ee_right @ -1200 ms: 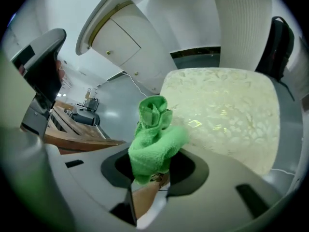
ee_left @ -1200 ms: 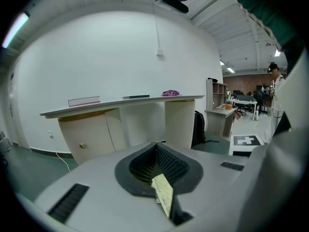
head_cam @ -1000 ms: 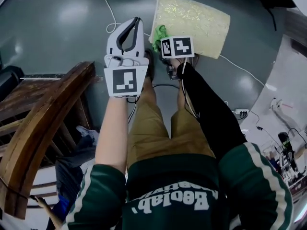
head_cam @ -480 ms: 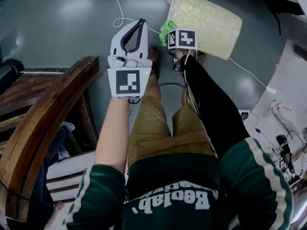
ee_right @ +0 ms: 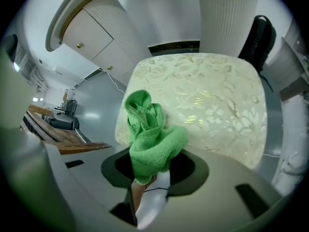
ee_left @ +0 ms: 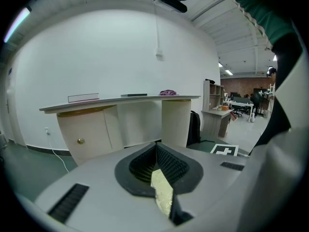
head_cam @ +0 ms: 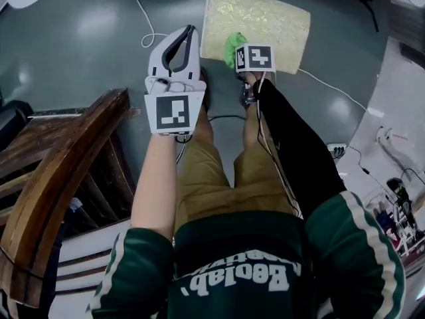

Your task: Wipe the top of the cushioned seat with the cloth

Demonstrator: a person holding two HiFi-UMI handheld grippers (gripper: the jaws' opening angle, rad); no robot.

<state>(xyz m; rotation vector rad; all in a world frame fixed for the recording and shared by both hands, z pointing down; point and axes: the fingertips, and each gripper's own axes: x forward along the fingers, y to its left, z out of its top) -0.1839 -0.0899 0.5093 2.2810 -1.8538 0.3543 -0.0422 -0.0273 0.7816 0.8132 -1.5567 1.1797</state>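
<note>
Over 1 cushioned seat, right gripper clamps 1 cloth.

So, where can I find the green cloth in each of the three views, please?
Head view: the green cloth is at upper centre, on the near edge of the cushioned seat.
Left gripper view: not in it.
Right gripper view: centre, bunched, held between the jaws.
Shared landmark: the cushioned seat, which fills the space behind the cloth in the right gripper view.
</note>
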